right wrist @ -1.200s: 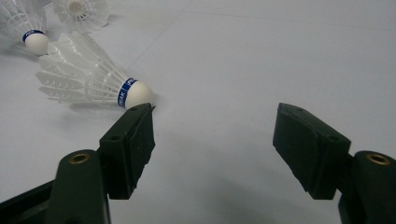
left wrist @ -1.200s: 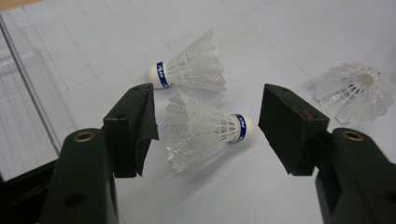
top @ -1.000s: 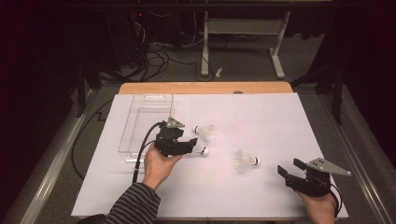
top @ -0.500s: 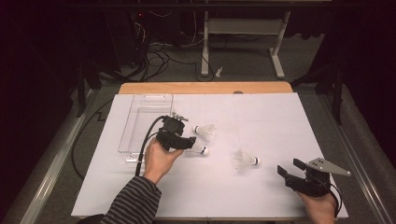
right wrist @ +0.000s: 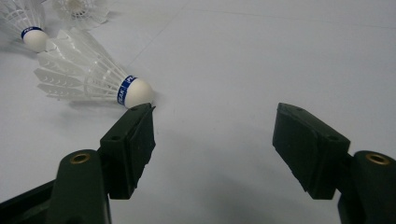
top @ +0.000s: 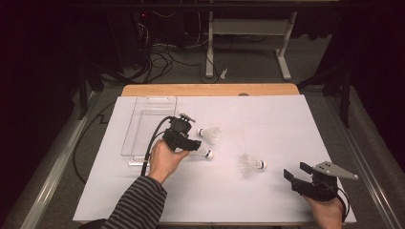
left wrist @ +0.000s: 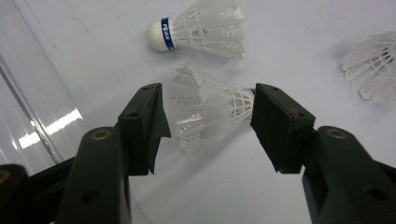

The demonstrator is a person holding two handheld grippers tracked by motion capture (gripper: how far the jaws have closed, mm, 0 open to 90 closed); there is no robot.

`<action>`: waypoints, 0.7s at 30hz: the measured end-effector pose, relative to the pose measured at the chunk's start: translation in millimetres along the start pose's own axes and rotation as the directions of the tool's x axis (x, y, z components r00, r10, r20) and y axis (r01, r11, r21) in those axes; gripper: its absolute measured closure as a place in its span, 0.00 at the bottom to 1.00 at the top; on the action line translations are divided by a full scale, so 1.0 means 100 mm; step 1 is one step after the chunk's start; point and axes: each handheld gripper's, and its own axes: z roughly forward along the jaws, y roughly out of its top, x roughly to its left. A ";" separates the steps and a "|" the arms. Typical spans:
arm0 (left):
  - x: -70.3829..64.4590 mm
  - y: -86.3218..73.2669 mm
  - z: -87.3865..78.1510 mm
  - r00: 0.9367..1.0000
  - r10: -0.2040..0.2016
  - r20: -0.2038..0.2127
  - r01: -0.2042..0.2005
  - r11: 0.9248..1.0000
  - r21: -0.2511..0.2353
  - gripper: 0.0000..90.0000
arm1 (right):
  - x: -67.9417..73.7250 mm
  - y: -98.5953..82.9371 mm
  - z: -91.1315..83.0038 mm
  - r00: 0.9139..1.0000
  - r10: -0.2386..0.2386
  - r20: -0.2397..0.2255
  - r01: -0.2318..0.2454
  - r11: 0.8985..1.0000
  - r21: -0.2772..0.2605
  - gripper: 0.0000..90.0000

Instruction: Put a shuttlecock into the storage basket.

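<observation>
The nearest shuttlecock (left wrist: 208, 109) lies on its side on the white table sheet (top: 267, 124), directly between the jaws of the left gripper (left wrist: 208, 128). Its feather skirt points toward the left jaw and its cork end sits against or just beside the right jaw; whether the pads actually touch it cannot be told. The jaws stand wide apart and have hold of nothing. In the high view the left gripper (top: 188, 145) is held in the person's left hand (top: 165, 160), with this shuttlecock (top: 204, 152) at its tips.

Beyond the left gripper's jaws lies a second shuttlecock (left wrist: 198, 28), cork with a blue band, also on its side. A third shuttlecock (left wrist: 371, 70) lies off to the right of those jaws, well apart.

A clear plastic tray (top: 143, 126) lies just beside the left gripper, on its left.

The right gripper (right wrist: 212, 128) is also wide open and empty, low over the sheet. The third shuttlecock (right wrist: 91, 77) lies ahead of its left jaw, cork end just beside that jaw's tip. In the high view the right gripper (top: 297, 172) sits near the table's front edge.
</observation>
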 end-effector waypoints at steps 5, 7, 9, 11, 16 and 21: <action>0.02 0.01 0.05 1.000 -0.018 -0.005 0.018 1.000 0.022 0.50 | 0.00 0.00 0.00 1.000 0.000 0.000 0.000 1.000 -0.001 0.34; 0.03 0.01 0.07 1.000 -0.027 -0.005 0.027 0.999 0.030 0.51 | 0.00 0.00 0.00 1.000 0.000 -0.001 0.000 1.000 0.001 0.34; 0.03 0.01 0.08 0.999 -0.034 -0.002 0.034 0.999 0.040 0.51 | 0.00 0.00 0.00 1.000 0.000 -0.001 0.000 1.000 0.001 0.34; 0.03 0.01 0.10 0.999 -0.040 -0.002 0.040 0.998 0.047 0.52 | 0.00 0.00 0.00 1.000 0.000 -0.001 0.000 1.000 0.001 0.34; 0.05 0.01 0.14 0.999 -0.054 -0.001 0.054 0.996 0.069 0.54 | 0.00 0.00 0.00 1.000 0.000 -0.001 0.000 1.000 0.001 0.34; 0.06 0.01 0.17 0.998 -0.066 -0.001 0.066 0.994 0.092 0.56 | 0.00 0.00 0.00 1.000 0.000 -0.001 0.000 1.000 0.001 0.34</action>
